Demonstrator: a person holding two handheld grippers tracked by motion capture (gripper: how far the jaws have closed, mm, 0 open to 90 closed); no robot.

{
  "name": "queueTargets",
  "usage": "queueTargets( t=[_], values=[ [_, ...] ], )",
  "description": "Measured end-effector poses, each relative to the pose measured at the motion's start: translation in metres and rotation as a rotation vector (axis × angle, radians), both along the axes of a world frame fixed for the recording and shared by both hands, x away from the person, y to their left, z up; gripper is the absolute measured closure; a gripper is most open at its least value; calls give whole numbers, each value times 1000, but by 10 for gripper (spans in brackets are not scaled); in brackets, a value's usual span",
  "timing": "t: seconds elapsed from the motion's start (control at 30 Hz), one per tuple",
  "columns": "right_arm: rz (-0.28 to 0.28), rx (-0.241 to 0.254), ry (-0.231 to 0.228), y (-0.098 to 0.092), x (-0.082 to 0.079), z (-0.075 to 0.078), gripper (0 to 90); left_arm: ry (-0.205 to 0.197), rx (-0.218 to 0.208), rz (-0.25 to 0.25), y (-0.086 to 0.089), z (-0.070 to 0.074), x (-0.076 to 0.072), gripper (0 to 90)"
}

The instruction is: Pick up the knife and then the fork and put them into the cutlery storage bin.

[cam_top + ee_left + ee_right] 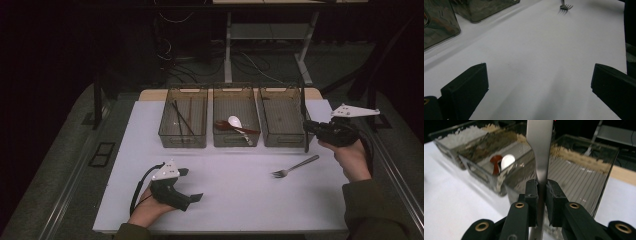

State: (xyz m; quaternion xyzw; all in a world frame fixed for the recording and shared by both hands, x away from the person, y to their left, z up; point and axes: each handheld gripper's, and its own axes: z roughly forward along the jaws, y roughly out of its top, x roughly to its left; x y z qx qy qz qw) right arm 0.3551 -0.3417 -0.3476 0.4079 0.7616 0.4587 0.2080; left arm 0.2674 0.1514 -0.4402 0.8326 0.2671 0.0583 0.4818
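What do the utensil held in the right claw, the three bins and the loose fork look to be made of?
Held utensil: probably polished steel; its flat handle is grey and glossy. Its working end is hidden.
Bins: likely clear smoky plastic; contents show through the walls.
Fork: apparently shiny metal, silver with a glint.

– What kind of place is this?

– It looks like a lab or a test room, not a home.

– How can you tell?

– A plain white table (220, 200) stands in a dark room. Behind it, loose cables (175, 55) lie on the floor beside the metal legs of a desk (229, 45). Three see-through bins (236, 122) sit in a neat row, like things set out for a test.
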Motion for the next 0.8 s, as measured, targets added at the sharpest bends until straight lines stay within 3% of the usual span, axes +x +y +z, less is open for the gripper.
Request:
queueTargets(
  t=[0.27, 0.37, 0.53, 0.67, 0.8],
  values=[
    [-35, 23, -50, 4, 23, 15, 799, 4, 0, 3, 0, -1, 0, 4],
    [-51, 41, -66, 2, 32, 16, 799, 4, 4, 3, -1, -1, 1, 4],
    [-81, 29, -83, -1, 46, 15, 799, 5, 10, 7, 0, -2, 1, 4],
    [-95, 19, -65, -2, 56, 6, 799, 9, 12, 14, 0, -3, 3, 4],
    [-105, -44, -18, 0, 61, -5, 799, 8, 19, 10, -2, -3, 2, 4]
  ],
)
